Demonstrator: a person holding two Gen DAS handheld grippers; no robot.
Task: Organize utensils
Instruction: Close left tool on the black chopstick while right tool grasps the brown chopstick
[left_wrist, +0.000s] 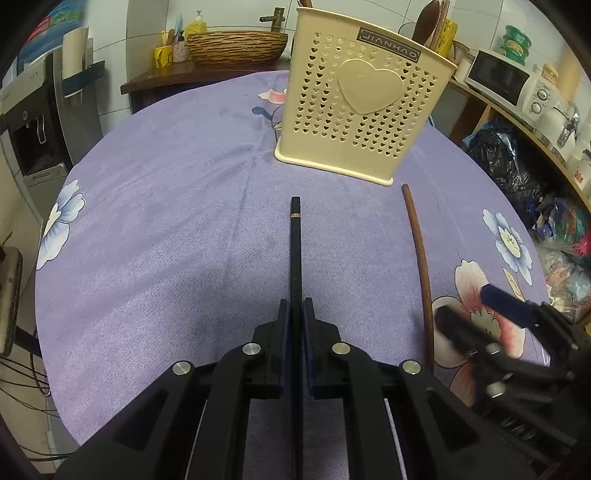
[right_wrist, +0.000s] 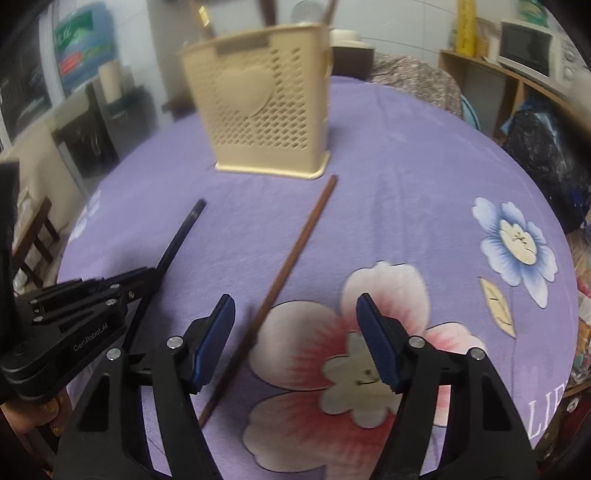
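A cream perforated utensil holder (left_wrist: 360, 107) with a heart on its side stands on the purple cloth, with several wooden utensils (left_wrist: 430, 24) in it. My left gripper (left_wrist: 295, 306) is shut on a black chopstick (left_wrist: 295, 240) that points toward the holder. A brown chopstick (left_wrist: 419, 243) lies on the cloth to its right. My right gripper (right_wrist: 295, 306) is open and empty, just right of the brown chopstick (right_wrist: 291, 254). The right wrist view also shows the holder (right_wrist: 264, 107), the black chopstick (right_wrist: 181, 232) and my left gripper (right_wrist: 153, 275).
The round table (left_wrist: 155, 206) has a purple flowered cloth. A wooden shelf with a microwave (left_wrist: 498, 77) stands at the right, bags (left_wrist: 513, 170) below it. A woven basket (left_wrist: 236, 46) and a water dispenser (left_wrist: 33, 122) stand behind and left.
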